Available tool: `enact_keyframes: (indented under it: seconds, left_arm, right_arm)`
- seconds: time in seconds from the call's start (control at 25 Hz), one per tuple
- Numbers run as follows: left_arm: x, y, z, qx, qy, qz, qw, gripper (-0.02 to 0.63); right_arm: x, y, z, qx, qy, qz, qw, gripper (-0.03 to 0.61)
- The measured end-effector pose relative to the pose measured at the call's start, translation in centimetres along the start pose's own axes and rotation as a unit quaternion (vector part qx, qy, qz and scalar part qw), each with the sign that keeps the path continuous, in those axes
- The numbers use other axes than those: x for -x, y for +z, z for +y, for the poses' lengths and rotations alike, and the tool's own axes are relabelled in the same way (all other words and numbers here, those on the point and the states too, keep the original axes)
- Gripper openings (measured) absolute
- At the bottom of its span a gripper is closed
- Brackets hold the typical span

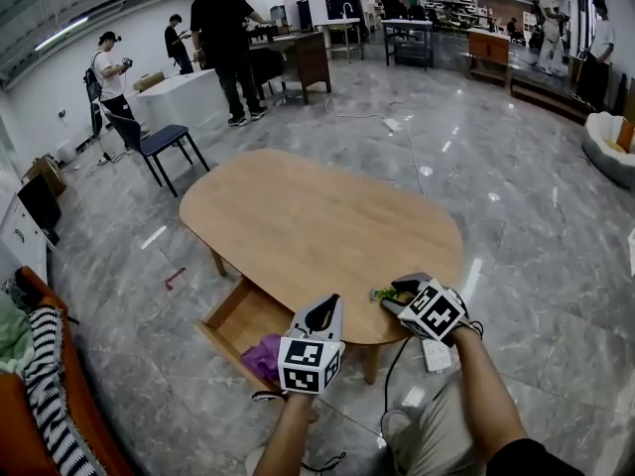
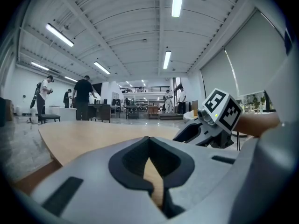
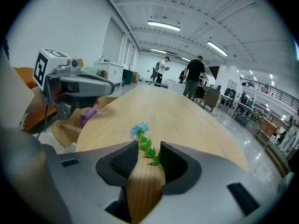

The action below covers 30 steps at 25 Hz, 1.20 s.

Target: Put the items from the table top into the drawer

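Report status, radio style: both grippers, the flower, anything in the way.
Left gripper shut, empty, by the open drawer. Right gripper open, jaws straddling the flower lying on the table. Purple item in drawer; nothing seen blocking.

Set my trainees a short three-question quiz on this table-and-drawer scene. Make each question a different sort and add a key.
1. True or false: the left claw is shut and empty.
2. What lies on the table between the parted jaws of the right claw? A) a blue artificial flower B) a spoon C) a mug
3. In a few words: what already sits in the open drawer?
Key: 1 true; 2 A; 3 a purple item, too small to identify further.
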<state>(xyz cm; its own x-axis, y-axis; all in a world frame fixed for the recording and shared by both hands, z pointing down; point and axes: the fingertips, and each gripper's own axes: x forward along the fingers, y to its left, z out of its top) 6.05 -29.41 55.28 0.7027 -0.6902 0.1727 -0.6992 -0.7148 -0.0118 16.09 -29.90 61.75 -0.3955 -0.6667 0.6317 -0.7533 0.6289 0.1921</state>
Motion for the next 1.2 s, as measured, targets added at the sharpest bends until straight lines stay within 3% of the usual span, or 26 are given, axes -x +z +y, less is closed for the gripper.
enact_keyframes:
  seconds: [0.2, 0.48, 1.2]
  left_arm:
    - [0.4, 0.2, 0.4, -0.003, 0.003, 0.003, 1.0000, 0.005]
    - [0.6, -0.2, 0.1, -0.001, 0.006, 0.004, 1.0000, 0.005]
    - [1.1, -0.3, 0.6, -0.003, 0.009, 0.008, 0.9999, 0.005]
  right_arm:
    - [-0.1, 0.4, 0.2, 0.012, -0.003, 0.009, 1.000, 0.099]
    - [0.0, 0.2, 0.4, 0.036, -0.001, 0.012, 0.999, 0.051]
    - [-0.4, 1.0, 0.8, 0.039, -0.002, 0.012, 0.999, 0.031]
